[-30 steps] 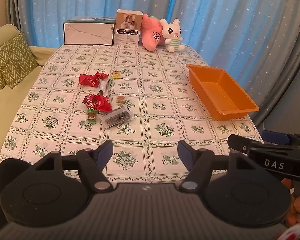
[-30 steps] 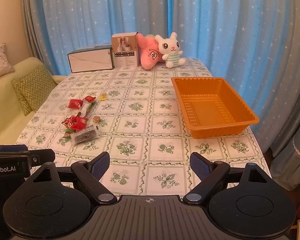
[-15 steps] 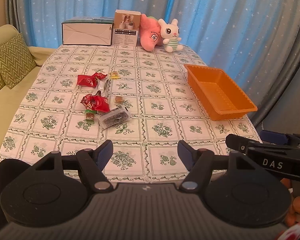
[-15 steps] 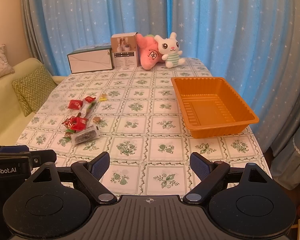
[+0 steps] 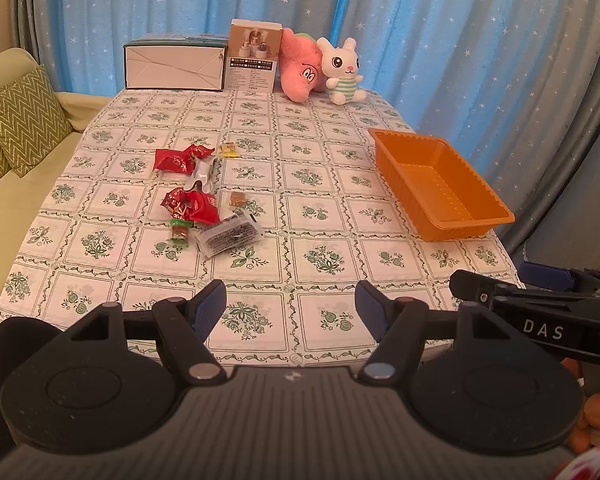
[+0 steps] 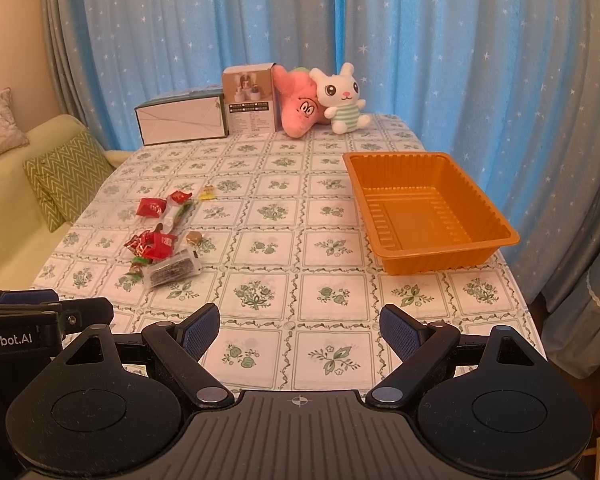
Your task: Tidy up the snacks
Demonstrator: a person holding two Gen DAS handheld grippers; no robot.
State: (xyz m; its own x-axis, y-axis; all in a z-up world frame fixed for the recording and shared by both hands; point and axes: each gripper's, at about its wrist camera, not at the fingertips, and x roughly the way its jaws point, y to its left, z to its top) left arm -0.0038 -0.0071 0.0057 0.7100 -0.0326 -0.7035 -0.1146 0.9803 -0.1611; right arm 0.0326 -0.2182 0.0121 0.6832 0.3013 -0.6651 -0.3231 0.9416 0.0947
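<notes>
On the table's right side, the orange tray (image 6: 428,216) runs lengthwise away; both hand-held grippers gape empty.

Orange tray (image 6: 428,216), green-floral checked tablecloth (image 6: 324,292)

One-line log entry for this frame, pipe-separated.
phase: pre-grasp | left gripper: open, empty | right gripper: open, empty | snacks: loose on table | tray: empty

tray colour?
Orange tray, ribbed walls, nothing in it. Shows best in the right wrist view.
</notes>
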